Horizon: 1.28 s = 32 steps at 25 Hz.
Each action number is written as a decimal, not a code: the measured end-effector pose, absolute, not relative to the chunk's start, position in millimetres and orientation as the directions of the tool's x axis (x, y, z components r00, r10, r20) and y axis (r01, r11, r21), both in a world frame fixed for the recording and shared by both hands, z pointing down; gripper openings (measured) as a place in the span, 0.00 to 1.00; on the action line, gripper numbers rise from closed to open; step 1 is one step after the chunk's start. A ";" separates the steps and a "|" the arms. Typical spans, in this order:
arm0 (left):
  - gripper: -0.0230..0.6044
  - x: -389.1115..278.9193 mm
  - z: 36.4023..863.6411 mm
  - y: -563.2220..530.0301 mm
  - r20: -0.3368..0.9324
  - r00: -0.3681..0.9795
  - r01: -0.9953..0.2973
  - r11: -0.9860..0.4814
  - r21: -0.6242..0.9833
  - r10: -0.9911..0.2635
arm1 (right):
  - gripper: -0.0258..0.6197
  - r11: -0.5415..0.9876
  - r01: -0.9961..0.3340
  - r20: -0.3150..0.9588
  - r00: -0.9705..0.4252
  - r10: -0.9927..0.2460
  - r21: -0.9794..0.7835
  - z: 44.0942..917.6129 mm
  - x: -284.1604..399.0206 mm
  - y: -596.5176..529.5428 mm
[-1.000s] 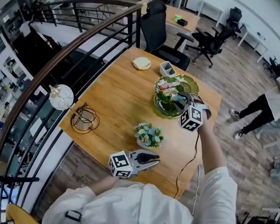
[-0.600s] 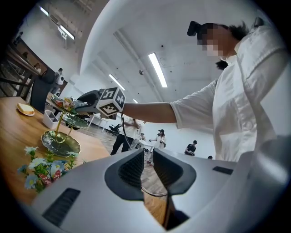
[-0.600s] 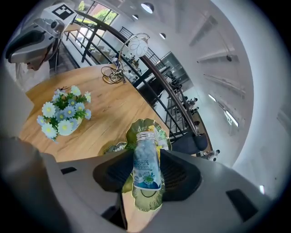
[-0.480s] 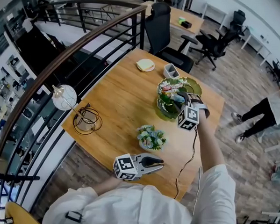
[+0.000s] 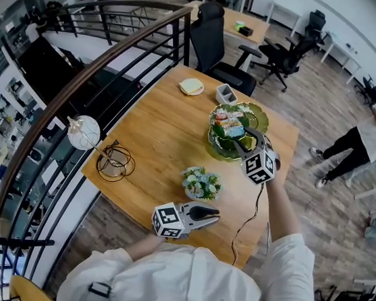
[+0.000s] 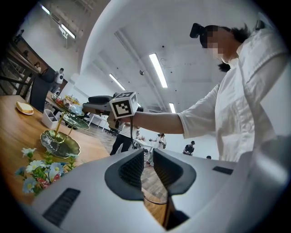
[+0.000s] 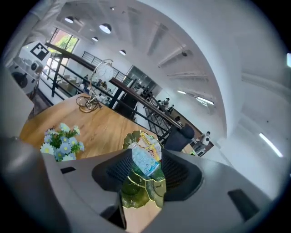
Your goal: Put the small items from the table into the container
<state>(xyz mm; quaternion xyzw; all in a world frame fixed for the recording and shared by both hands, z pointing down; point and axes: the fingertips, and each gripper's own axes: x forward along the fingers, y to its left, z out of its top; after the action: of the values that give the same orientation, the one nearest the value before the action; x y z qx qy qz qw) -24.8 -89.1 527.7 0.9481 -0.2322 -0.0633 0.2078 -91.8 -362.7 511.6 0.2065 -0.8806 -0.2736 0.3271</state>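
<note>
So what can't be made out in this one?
Light blue snack packet: between the opening right gripper jaws; pad contact unclear, right gripper view.
Small white box: contents too small, head view.
Green leaf-shaped tiered tray: lower tier partly hidden by upper tier, head view.

Counter (image 5: 157, 129) centre is bare: wide free lane btwn wire lamp stand (image 5: 115, 162) w/ globe at left edge and tiered green dish stand (image 5: 214, 145) at right. Flower pot (image 5: 200, 183) sits right btwn left gripper (image 5: 215, 216) and dish stand; bare wood to pot's left. Far end: small white tray (image 5: 225, 93) and round yellow pad (image 5: 191, 86), near each other, just behind dish stand. Railing (image 5: 84, 84) hems counter's left side; office chair (image 5: 210, 34) at far edge.
</note>
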 end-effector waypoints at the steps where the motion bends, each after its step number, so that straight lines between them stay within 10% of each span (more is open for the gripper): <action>1: 0.14 -24.7 527.2 -90.1 -0.024 0.885 -0.413 -0.807 0.422 -0.465 | 0.35 0.772 -0.216 0.449 -0.708 -0.545 0.598 508.4 -87.1 -360.3; 10: 0.14 -23.5 520.6 -96.5 -0.058 0.881 -0.403 -0.811 0.424 -0.469 | 0.35 0.845 -0.474 0.315 -0.785 -0.533 0.249 483.7 -39.8 -317.5; 32: 0.14 -21.0 519.6 -121.2 -0.053 0.885 -0.411 -0.830 0.377 -0.462 | 0.35 0.768 -0.630 0.178 -0.774 -0.608 -0.113 513.3 35.3 -197.4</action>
<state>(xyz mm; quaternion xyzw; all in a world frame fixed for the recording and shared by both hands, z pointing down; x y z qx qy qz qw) -21.0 -121.2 519.6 0.9539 -0.2288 -0.0709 0.1807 35.3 -197.4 513.3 0.3301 -0.9380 0.0831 0.0655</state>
